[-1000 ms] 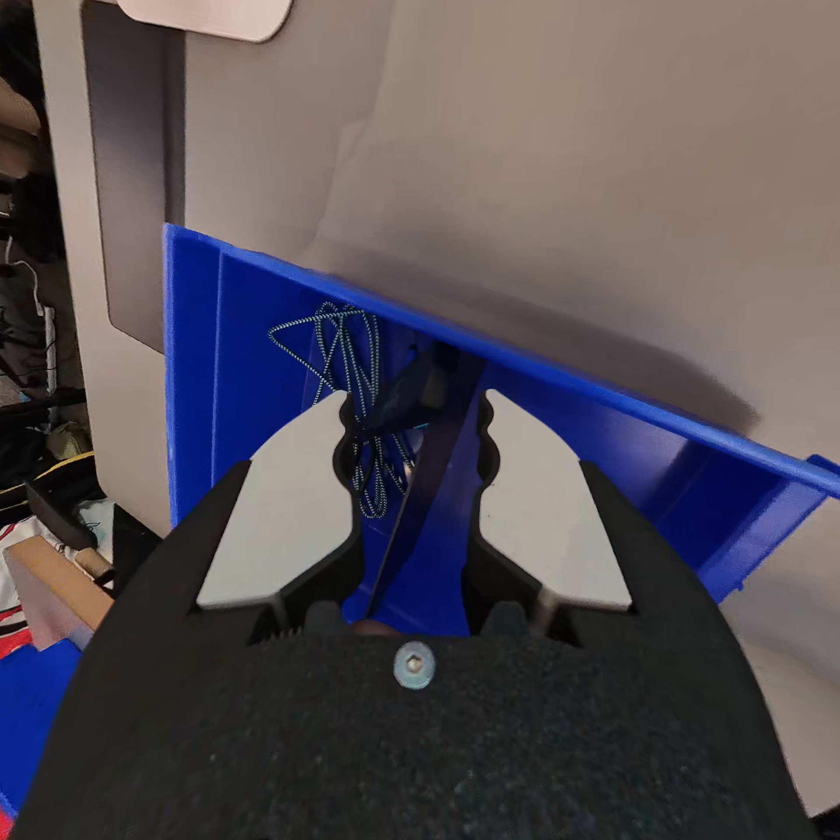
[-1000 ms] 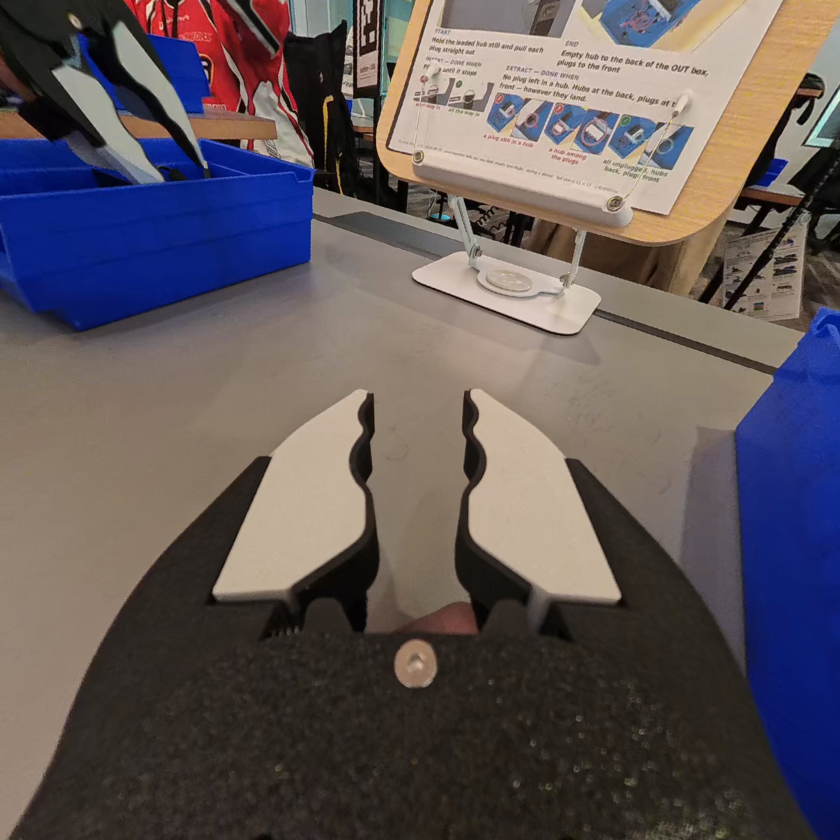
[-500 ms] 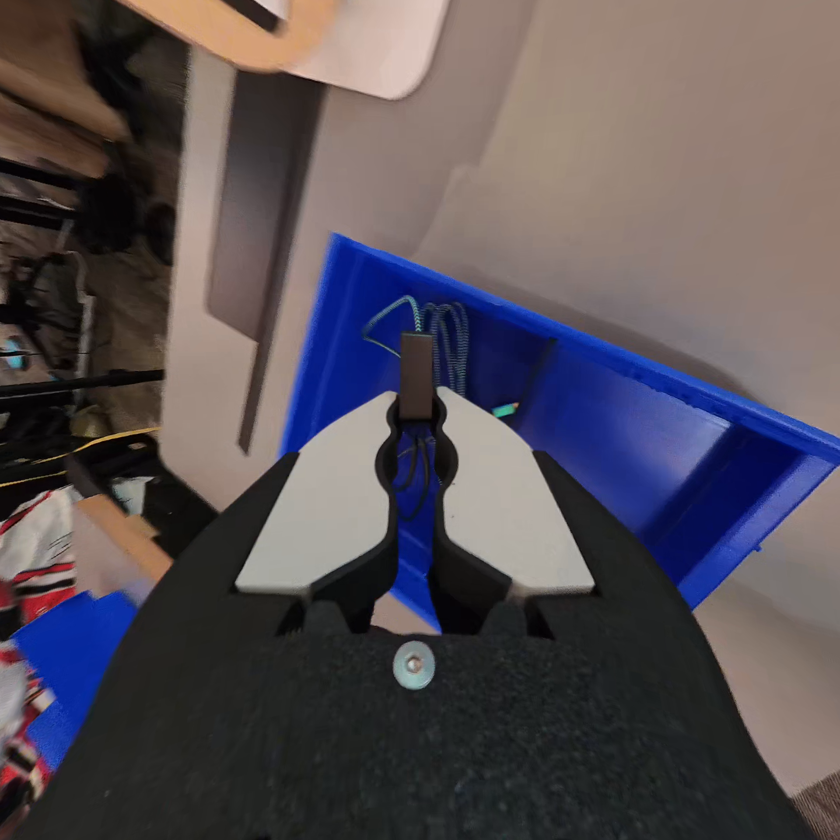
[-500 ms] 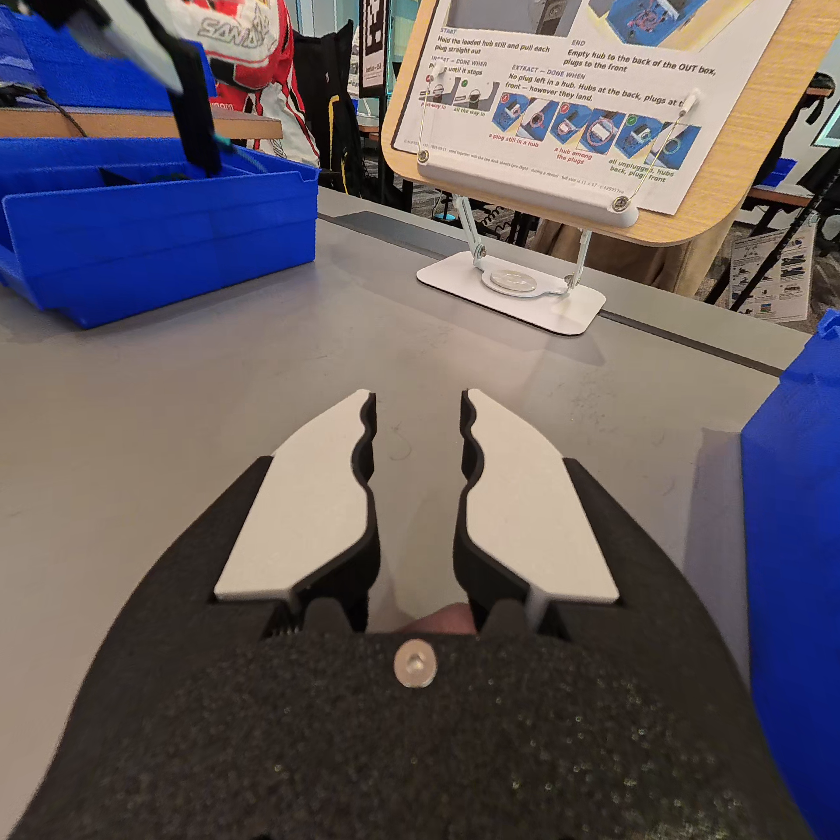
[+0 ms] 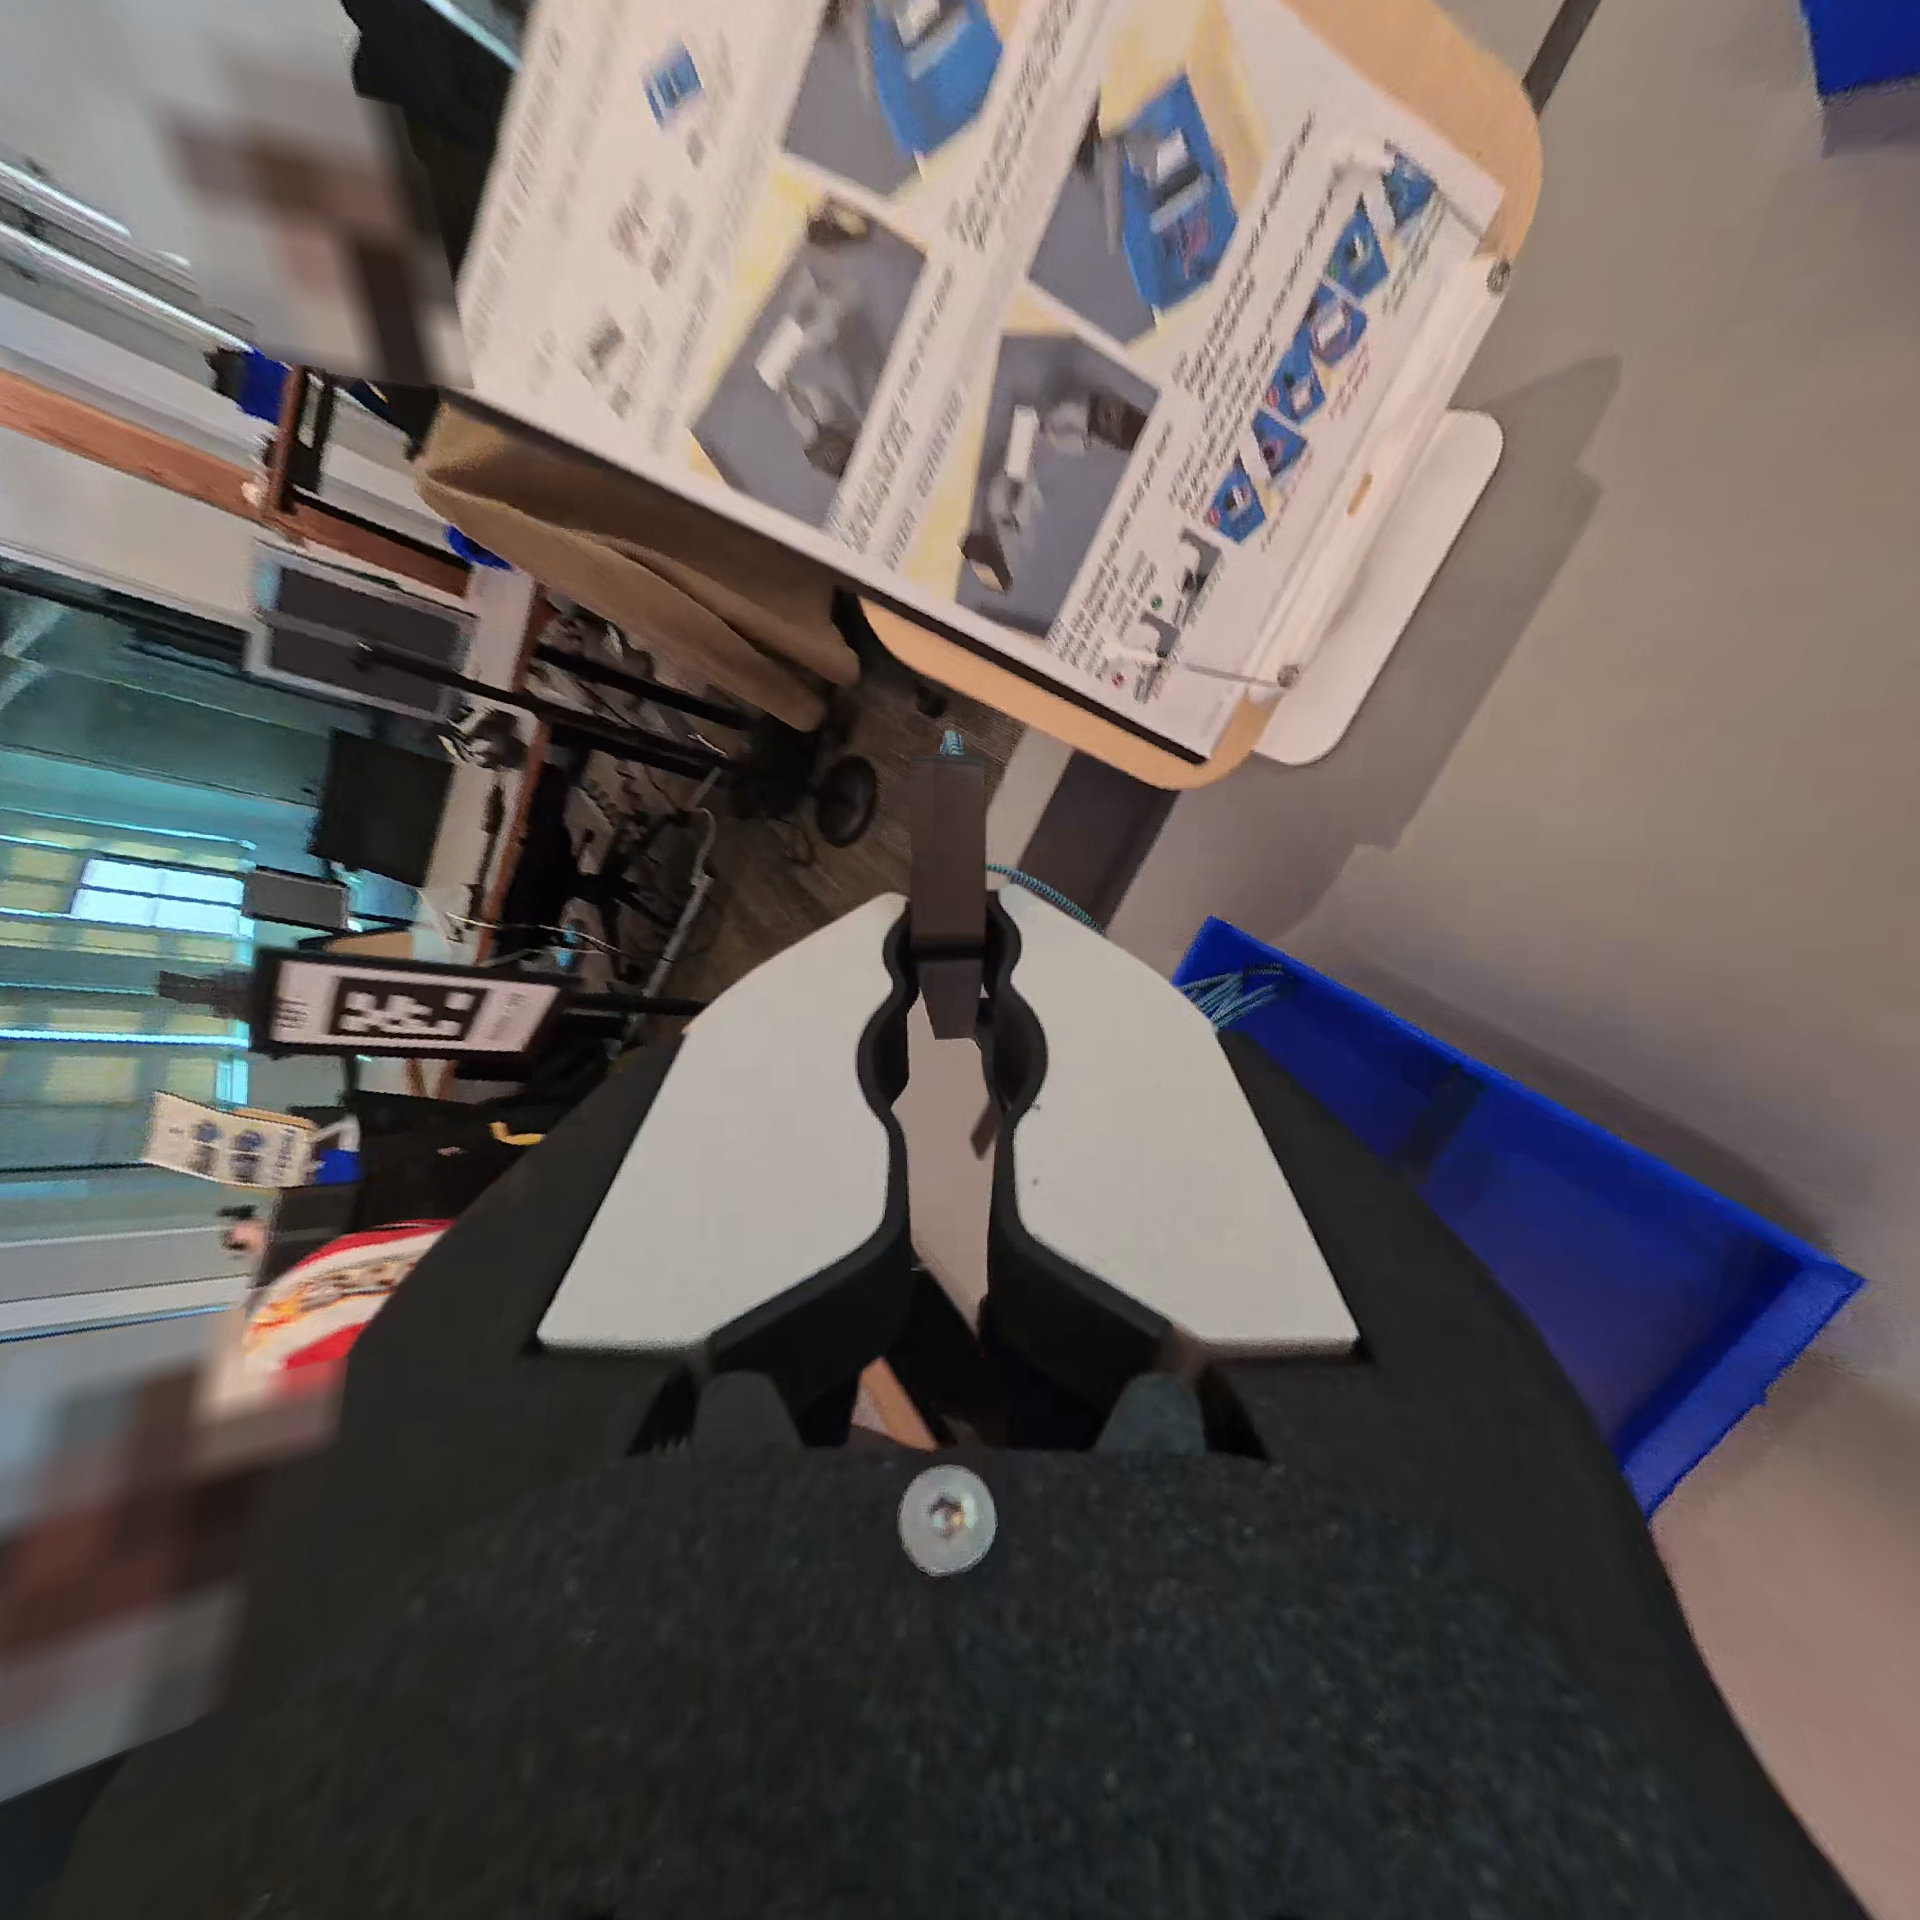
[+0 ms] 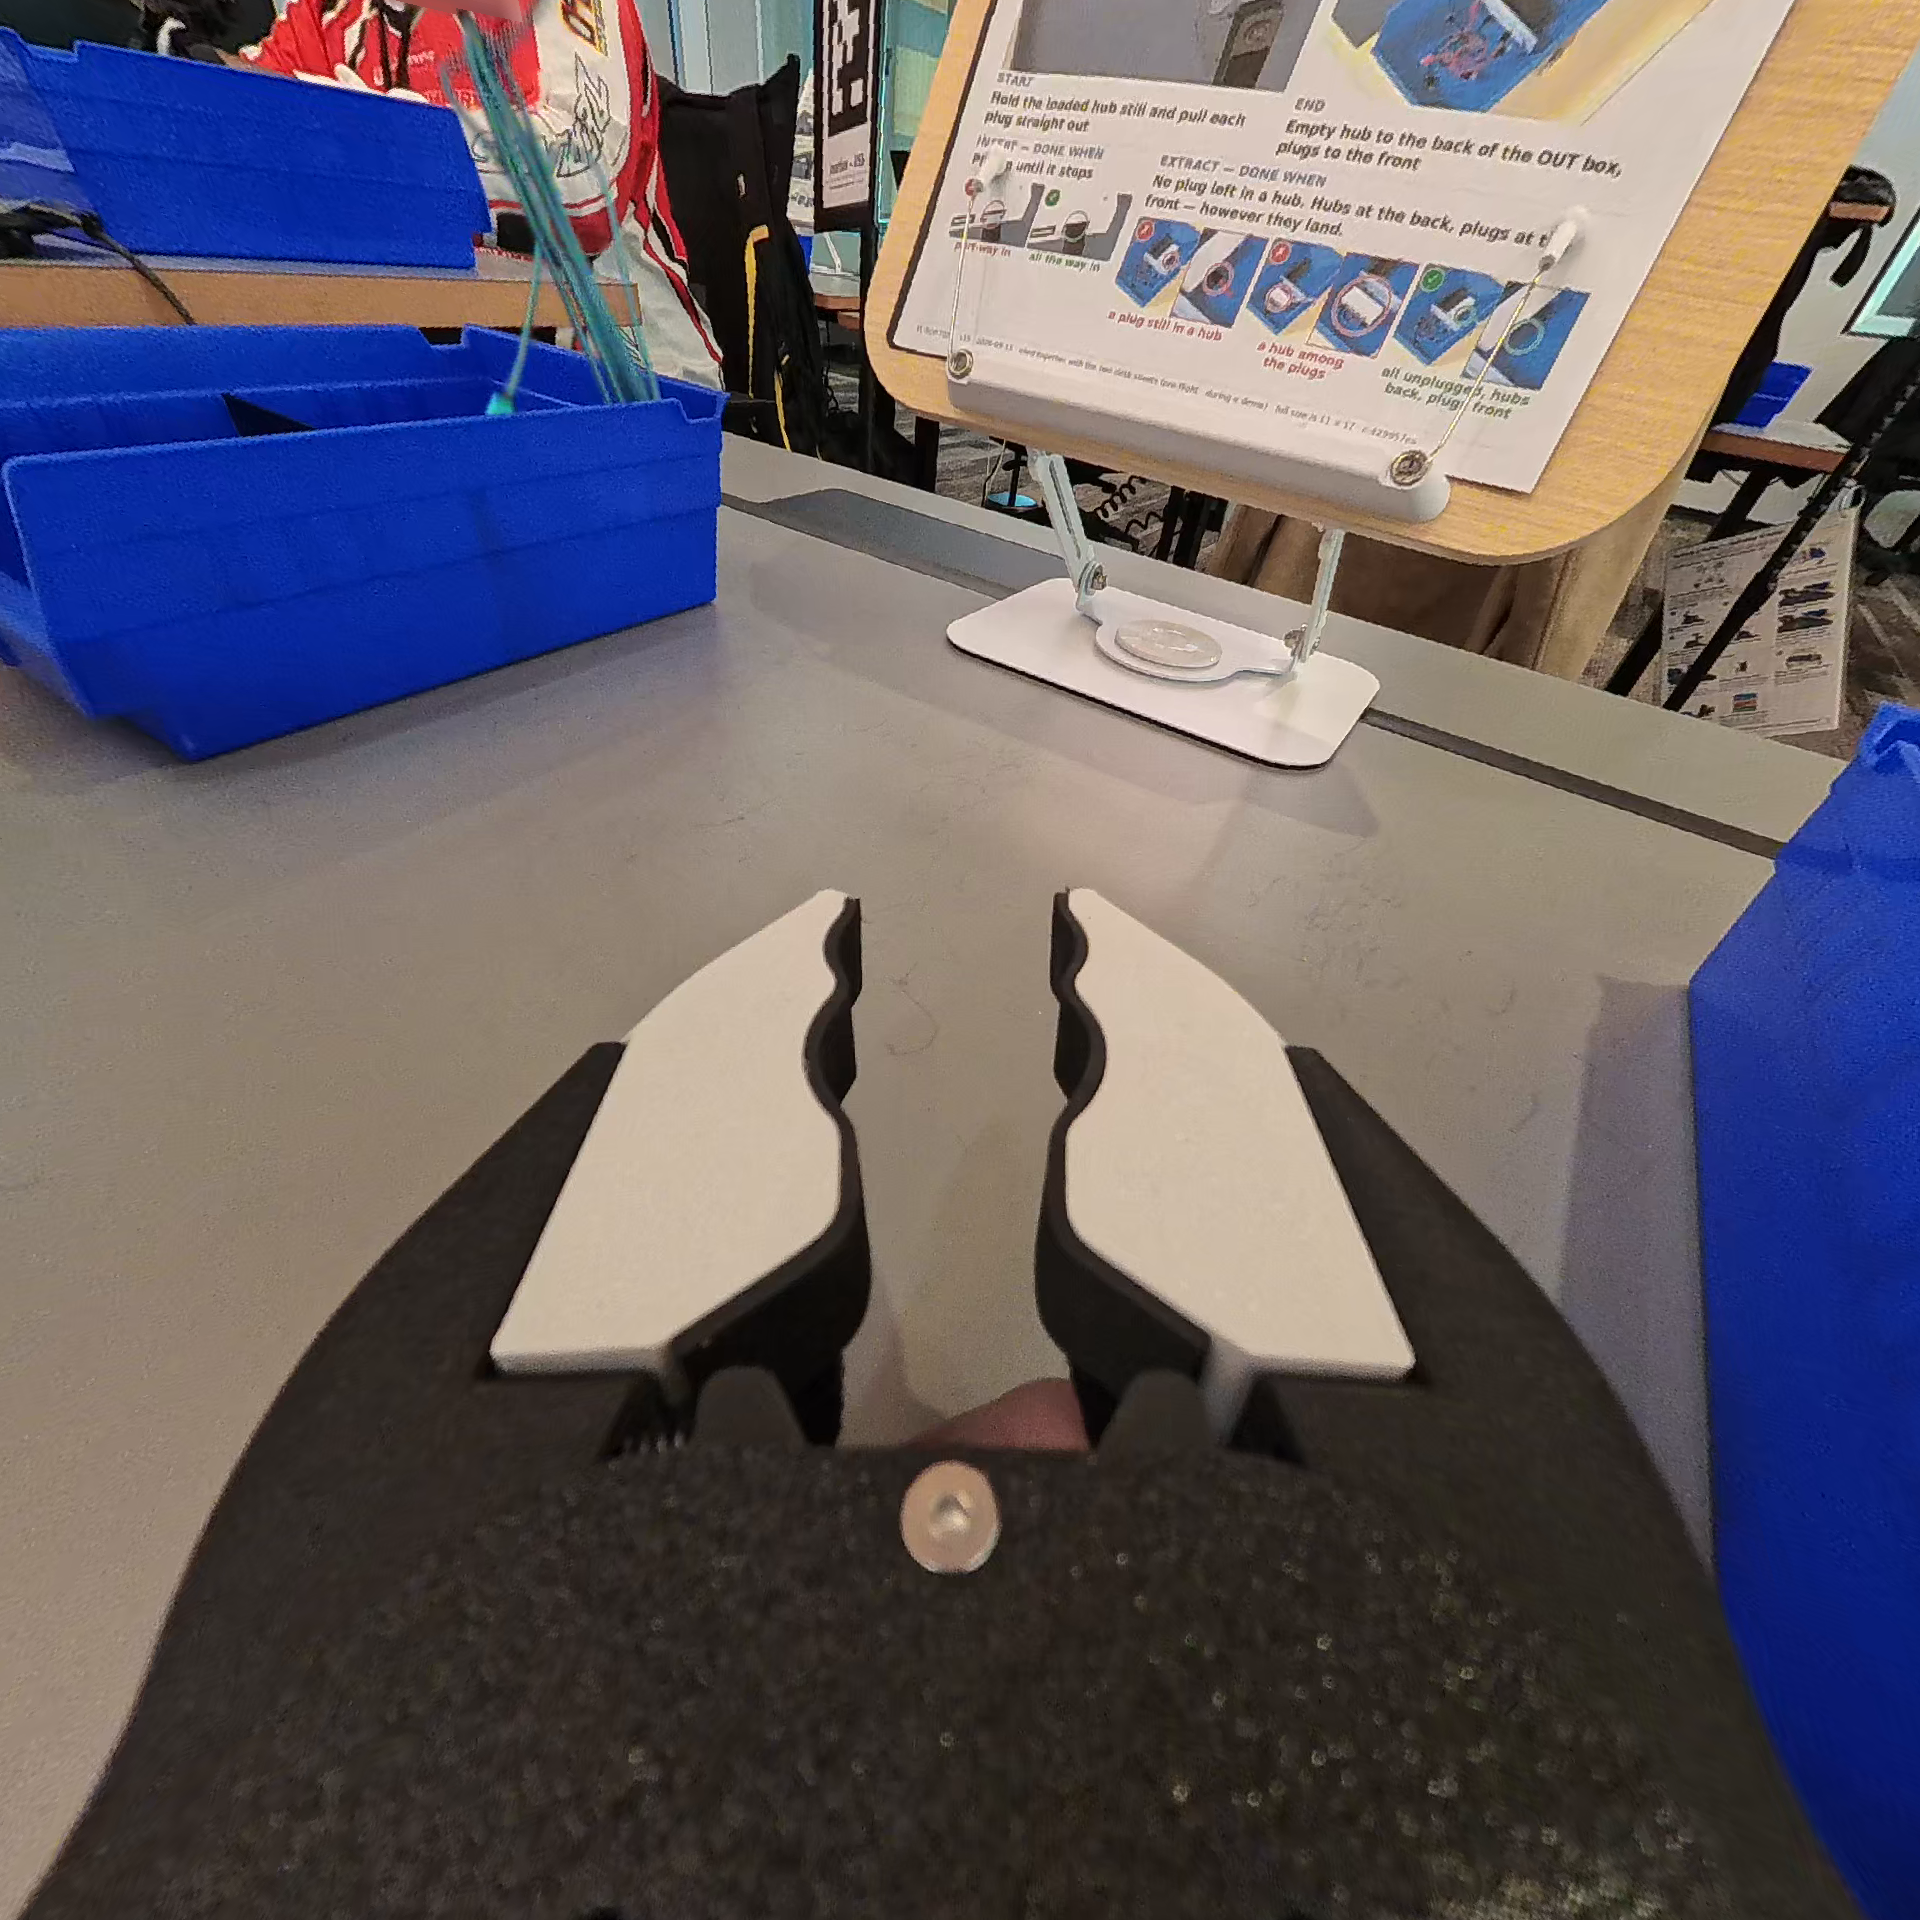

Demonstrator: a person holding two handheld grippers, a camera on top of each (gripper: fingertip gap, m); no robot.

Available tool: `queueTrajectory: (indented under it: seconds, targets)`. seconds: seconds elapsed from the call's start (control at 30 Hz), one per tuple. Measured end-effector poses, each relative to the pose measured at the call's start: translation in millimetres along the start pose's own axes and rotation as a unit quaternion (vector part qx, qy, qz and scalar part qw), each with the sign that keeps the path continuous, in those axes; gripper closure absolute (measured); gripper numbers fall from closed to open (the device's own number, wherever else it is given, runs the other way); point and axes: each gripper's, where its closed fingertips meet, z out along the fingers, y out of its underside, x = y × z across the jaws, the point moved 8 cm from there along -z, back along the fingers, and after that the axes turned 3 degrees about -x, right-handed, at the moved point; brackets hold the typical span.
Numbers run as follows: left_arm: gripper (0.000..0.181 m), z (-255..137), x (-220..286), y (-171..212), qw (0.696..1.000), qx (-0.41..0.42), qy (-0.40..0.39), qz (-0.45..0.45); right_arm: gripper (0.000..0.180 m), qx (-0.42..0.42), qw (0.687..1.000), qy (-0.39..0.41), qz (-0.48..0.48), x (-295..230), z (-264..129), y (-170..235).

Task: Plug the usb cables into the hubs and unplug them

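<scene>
Left wrist view: the left gripper [image 5: 948, 925] was seen with its fingers pressed onto a dark, slim USB hub [image 5: 945, 873], which was pinched near its lower end and projected forward beyond the fingertips. A teal braided cable [image 5: 1039, 896] was seen emerging beside the hub and trailing toward the blue bin [image 5: 1558, 1195], which lay below and to the right on the grey table [image 5: 1714, 727]. Further loops of teal cable were visible at the bin's near corner. An instruction sheet on a wooden board [image 5: 1039, 364], carried by a white stand, was shown beyond the hub. The view was rolled and partly blurred.

Right wrist view: the right gripper [image 6: 956, 935] was held above the grey table [image 6: 416, 935] with its fingers spread and nothing between them. The blue bin [image 6: 364, 561] was shown at the far left of the table, divided into compartments, with teal cables [image 6: 561, 239] rising out of its rear right part toward the top edge of the frame. The hub itself could not be made out in this view. The wooden board [image 6: 1714, 312] with its sheet stood on its white stand [image 6: 1174, 675] at the table's far side. A second blue bin [image 6: 1818, 1247] was partly visible at the right edge.
</scene>
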Motion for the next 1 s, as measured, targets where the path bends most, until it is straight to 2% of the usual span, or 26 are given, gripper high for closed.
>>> queueTrajectory:
  seconds: [0.23,0.4,0.57,0.77,1.0]
  targets:
    - [0.170,-73.8,-11.0,-97.3,0.996,0.045,-0.049,0.058,0.145,0.004,1.000,0.001,0.002,0.2,-1.0,0.0]
    - [0.170,-92.4,10.0,-137.6,0.994,0.076,-0.017,0.076,0.145,0.007,1.000,0.000,0.006,1.0,-2.2,-0.1]
    - [0.170,-67.0,60.6,-144.0,0.991,0.083,0.048,0.095,0.145,0.017,1.000,-0.005,0.016,2.8,-4.7,-1.0]
    - [0.170,-14.3,132.7,-128.6,0.980,0.106,0.138,0.094,0.146,0.062,0.998,-0.025,0.006,-0.6,-13.6,-8.2]
    - [0.171,52.5,210.5,-99.6,0.956,0.094,0.263,0.090,0.150,0.135,0.982,-0.132,0.010,-0.6,-30.5,-23.3]
